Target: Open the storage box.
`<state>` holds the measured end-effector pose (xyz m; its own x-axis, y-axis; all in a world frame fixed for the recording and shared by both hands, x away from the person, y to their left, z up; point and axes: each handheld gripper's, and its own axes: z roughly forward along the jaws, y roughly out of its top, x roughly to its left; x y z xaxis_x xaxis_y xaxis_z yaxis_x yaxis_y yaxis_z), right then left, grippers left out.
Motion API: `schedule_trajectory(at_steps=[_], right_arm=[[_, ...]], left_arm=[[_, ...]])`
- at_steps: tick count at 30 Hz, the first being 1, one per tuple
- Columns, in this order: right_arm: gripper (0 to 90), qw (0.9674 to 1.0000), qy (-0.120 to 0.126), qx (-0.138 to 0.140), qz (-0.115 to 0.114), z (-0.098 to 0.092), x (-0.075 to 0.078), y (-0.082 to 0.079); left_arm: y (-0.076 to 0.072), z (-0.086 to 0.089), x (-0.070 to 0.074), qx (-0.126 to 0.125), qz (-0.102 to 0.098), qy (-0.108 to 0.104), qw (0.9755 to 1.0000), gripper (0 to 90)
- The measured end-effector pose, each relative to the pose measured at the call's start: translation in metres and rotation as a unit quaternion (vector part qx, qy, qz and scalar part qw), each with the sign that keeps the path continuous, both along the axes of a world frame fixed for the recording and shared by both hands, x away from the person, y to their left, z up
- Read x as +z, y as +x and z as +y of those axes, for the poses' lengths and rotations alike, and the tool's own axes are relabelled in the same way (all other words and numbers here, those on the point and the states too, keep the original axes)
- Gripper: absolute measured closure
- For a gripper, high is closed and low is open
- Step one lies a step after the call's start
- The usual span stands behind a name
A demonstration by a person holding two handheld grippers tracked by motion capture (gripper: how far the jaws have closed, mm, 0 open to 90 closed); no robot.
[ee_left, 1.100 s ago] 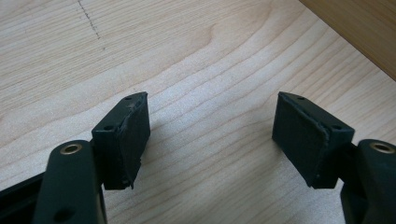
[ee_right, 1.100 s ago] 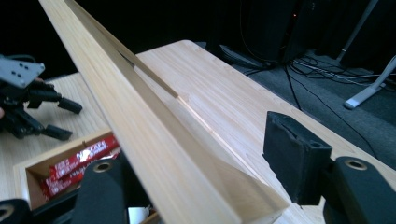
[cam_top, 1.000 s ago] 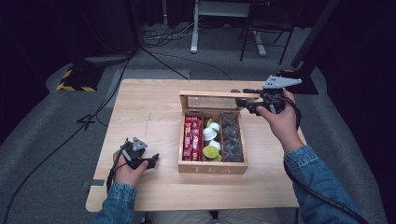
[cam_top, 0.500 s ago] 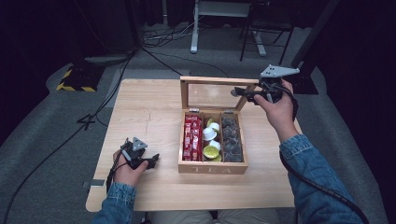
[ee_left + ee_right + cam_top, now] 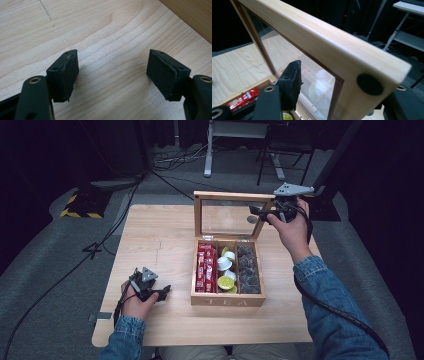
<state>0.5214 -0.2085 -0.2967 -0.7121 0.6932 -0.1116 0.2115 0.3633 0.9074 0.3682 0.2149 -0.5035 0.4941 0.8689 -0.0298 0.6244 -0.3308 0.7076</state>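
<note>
We held the right gripper [image 5: 257, 213] at the upright lid's [image 5: 227, 196] two-o'clock corner, jaws just opening, straddling the frame, one pad clear. The box [image 5: 227, 300] sat mid-table. Our left gripper [image 5: 162, 291], half-open and empty, rested at its nine o'clock.

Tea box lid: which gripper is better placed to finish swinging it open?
Right. The right gripper is at the raised lid, its jaws straddling a corner of the frame and just opening. The left gripper rests open on the table, beside the box.
</note>
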Motion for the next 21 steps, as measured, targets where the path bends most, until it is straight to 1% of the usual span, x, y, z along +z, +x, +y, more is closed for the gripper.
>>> schedule_trajectory(at_steps=[9, 10, 15, 21], right_arm=[[37.7, 0.9998, -0.01, -0.015, -0.002, 0.005, 0.0, 0.012], [36.9, 0.9997, -0.013, -0.02, -0.002, 0.006, -0.001, 0.016], [35.0, 0.9996, -0.009, -0.028, 0.0, 0.008, -0.004, 0.024], [32.8, 0.9993, -0.011, -0.035, 0.003, 0.011, -0.007, 0.034]], left_arm=[[-0.001, 0.001, 0.0, 0.001, 0.001, 0.001, 1.0, 26.2], [-0.001, 0.001, 0.0, 0.001, 0.001, 0.001, 1.0, 26.2], [-0.001, 0.001, 0.0, 0.001, 0.001, 0.0, 1.0, 25.9], [0.0, 0.001, 0.0, 0.0, 0.001, 0.0, 1.0, 25.4]])
